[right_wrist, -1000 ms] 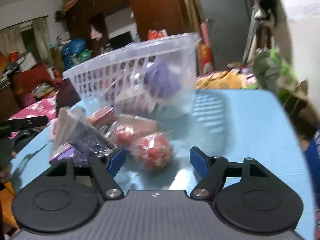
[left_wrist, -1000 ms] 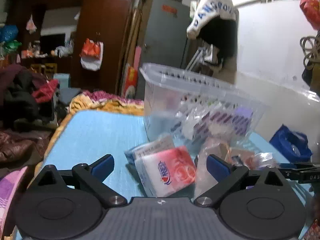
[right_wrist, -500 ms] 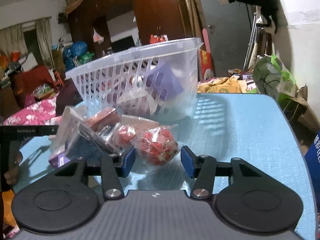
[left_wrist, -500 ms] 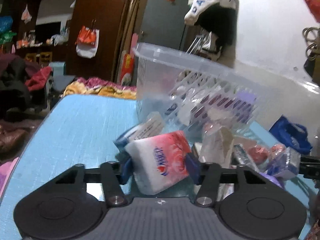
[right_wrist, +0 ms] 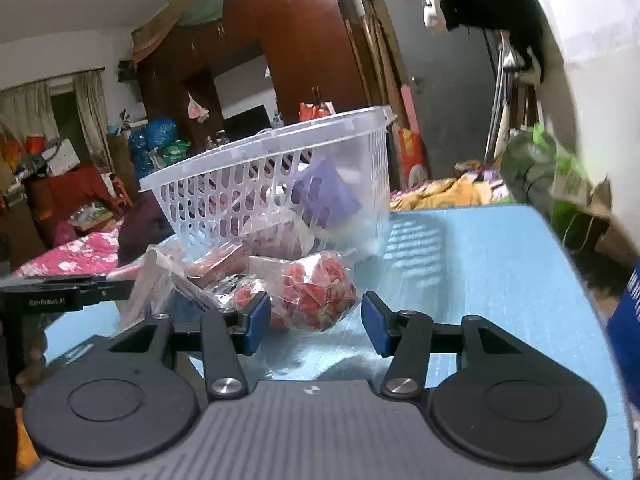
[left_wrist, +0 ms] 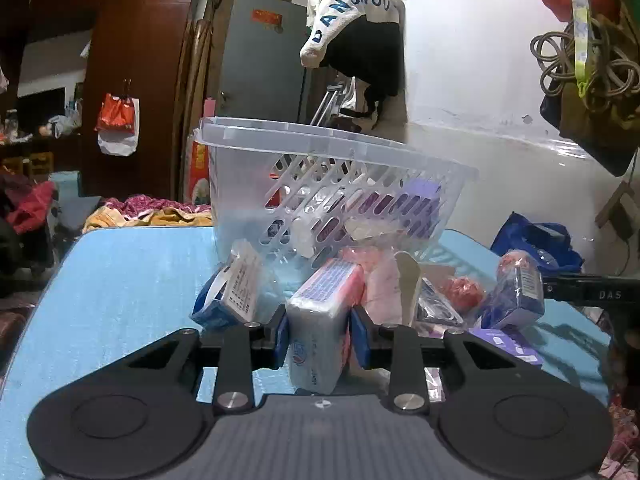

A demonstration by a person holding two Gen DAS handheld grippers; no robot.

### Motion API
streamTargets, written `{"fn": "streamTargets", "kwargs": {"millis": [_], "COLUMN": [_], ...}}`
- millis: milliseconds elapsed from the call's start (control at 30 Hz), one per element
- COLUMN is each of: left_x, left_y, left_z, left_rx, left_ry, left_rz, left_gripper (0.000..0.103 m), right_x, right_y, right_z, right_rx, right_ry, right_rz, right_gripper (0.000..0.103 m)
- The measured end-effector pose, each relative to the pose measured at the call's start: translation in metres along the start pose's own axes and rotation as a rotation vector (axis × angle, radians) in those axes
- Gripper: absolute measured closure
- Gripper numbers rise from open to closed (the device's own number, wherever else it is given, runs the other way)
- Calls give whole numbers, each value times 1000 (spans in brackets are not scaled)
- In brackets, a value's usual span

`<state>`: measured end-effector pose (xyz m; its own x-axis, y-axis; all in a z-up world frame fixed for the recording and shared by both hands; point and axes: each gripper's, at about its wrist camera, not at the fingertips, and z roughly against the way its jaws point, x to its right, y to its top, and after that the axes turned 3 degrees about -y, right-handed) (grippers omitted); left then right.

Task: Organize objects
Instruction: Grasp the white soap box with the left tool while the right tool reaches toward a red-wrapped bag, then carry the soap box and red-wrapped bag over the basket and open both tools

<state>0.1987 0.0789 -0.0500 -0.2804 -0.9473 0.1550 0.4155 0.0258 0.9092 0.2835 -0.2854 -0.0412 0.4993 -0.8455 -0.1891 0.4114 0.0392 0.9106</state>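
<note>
Tissue pack [left_wrist: 320,320] apparently pinched upright inside left gripper [left_wrist: 319,332].

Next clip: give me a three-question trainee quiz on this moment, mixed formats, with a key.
1. True or false: the left gripper is shut on the tissue pack.
2. Multiple choice: the right gripper stands A) shut on the bag of red candies; B) open, with the bag between its fingers; C) inside the basket.
3. Fill in: the purple box lies inside the ____.

Key: 1 true; 2 B; 3 basket.
</note>
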Motion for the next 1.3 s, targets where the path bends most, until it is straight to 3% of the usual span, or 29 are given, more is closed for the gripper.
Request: {"fn": "streamTargets", "kwargs": {"millis": [333,933,1033,1167,1300], "left_x": [-4,-6,0,12,25], "left_y": [-2,-3,-2,28,90], "left_z": [14,29,38,52,47], "left_rx": [99,206,250,319,338], "left_ry": [7,39,27,3,5], "left_rz": [23,41,14,-27,-70], "left_gripper": [72,72,72,72,72], "right_x": [-2,-5,-5,-16,-41], "right_y": [-4,-11,-10,21,82], "right_z": [5,24,31,39,25], "right_rx": [40,176,222,255,276], "right_ry": [-24,-58,-102,-66,-2], "right_rz": [1,-18,-39,-16,66], "right_gripper": [49,49,49,49,49]}}
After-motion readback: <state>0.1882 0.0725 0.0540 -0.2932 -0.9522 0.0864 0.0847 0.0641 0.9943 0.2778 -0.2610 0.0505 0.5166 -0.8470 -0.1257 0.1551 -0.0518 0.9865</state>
